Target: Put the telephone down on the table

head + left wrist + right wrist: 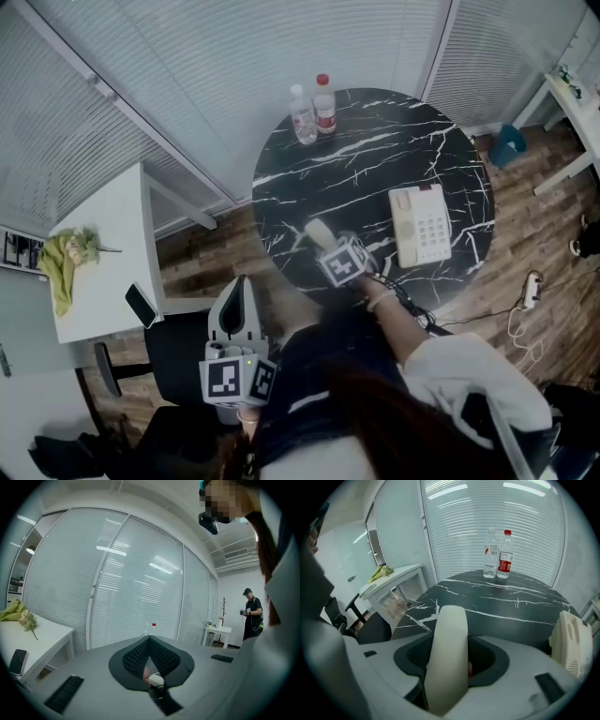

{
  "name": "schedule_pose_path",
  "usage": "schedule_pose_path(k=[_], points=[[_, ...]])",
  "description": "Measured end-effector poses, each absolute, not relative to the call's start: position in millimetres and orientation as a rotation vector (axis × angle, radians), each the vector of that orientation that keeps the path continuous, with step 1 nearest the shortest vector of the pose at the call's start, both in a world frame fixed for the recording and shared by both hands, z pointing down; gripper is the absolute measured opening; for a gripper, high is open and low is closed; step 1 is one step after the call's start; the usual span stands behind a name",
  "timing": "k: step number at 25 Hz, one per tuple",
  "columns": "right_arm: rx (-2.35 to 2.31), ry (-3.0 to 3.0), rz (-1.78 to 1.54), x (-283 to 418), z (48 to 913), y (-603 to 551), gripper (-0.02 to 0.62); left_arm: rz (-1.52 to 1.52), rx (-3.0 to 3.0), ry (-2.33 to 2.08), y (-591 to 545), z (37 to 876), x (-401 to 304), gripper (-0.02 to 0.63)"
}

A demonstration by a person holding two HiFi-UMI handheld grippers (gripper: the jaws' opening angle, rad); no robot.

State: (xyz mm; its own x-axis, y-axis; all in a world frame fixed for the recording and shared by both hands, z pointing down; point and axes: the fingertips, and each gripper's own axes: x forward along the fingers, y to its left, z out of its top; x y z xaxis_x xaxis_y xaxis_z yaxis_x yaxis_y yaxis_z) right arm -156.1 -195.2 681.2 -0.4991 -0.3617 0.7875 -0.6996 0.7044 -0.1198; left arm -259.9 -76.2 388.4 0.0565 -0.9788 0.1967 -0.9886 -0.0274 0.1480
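Right tool (pixel 329 247), tilted steeply down over the round black marble bench (pixel 375 150), pinches a cream telephone handset (pixel 447 653); left tool (pixel 239 314), level, is pressed together.

handset (pixel 447 658) lower end cut off by the bottom edge in the right gripper view. in the head view only its tip shows, rest hidden behind the right gripper (pixel 330 246). telephone base (pixel 572 648) cut at the right rim. bottle (pixel 324 103) labels too small to read. pale blob (pixel 156 680) low in the left gripper view, blurred, can't tell.
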Motion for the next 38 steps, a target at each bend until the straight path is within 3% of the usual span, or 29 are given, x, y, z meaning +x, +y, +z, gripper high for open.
schedule_pose_path(k=[24, 38], points=[[0.755, -2.188, 0.543, -139.4, 658.6, -187.1, 0.256, 0.06, 2.132, -1.985, -74.2, 380.4, -225.2, 0.011], [0.849, -2.237, 0.522, -92.3, 626.1, -188.3, 0.199, 0.011, 2.179, -1.915, -71.3, 373.9, -179.1, 0.011]])
